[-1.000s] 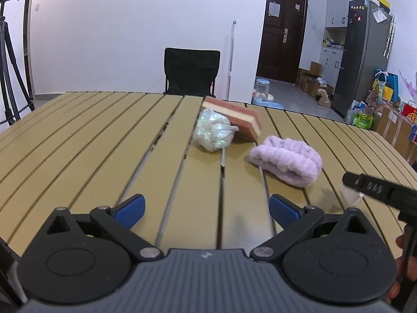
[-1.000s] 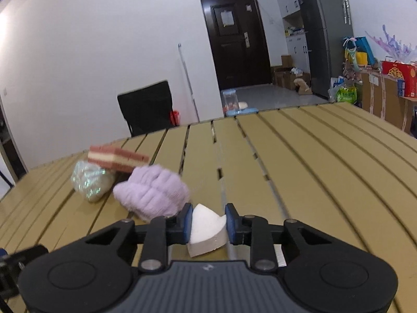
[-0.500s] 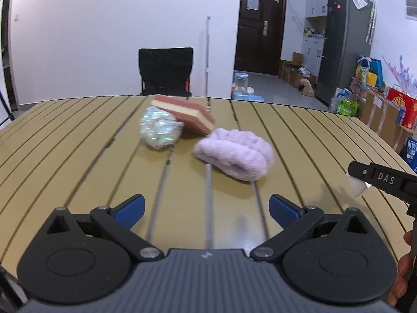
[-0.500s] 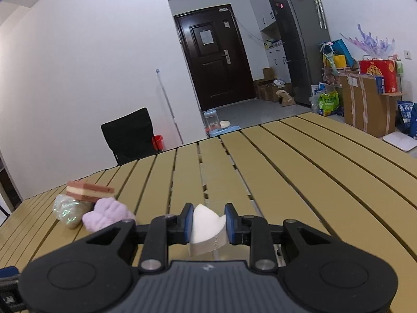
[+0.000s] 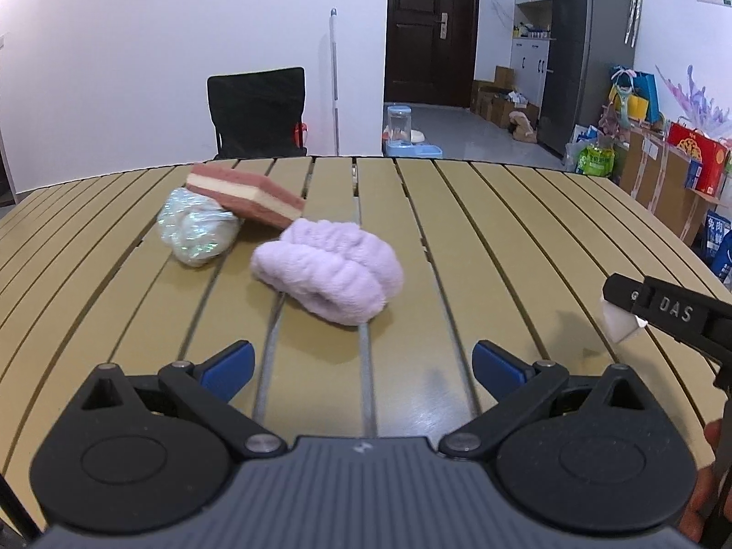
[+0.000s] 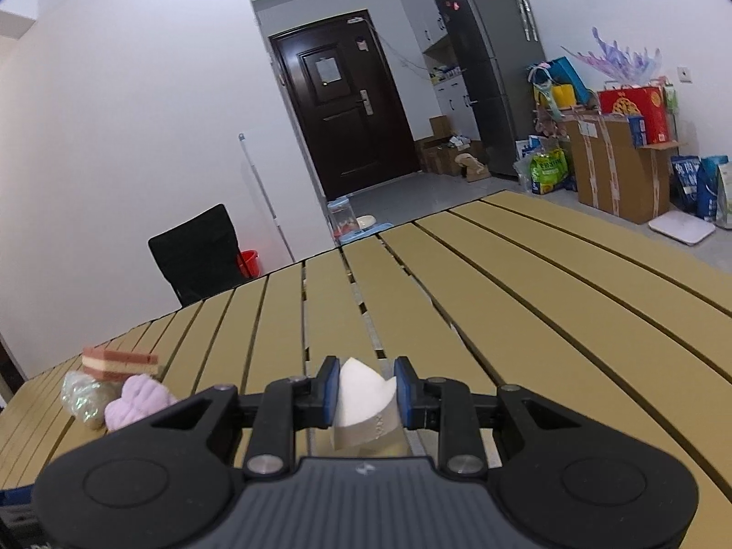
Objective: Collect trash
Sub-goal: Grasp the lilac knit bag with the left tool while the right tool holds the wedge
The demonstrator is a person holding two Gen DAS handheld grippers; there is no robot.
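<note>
Right gripper (image 6: 367,389) pinches a white, wedge-shaped foam piece (image 6: 363,400).

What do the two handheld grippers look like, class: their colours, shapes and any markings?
Each gripper, left gripper and right gripper, has a grey ribbed body, black linkage arms with silver pivot pins, two round black discs and blue finger pads. In the left wrist view, the right gripper's black finger carries white letters "DAS". No cables or sleeves show.

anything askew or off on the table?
Yes: the layered sponge sits tilted, one end propped on the shiny crumpled wrapper instead of lying flat on the table. Nothing spilled.
</note>
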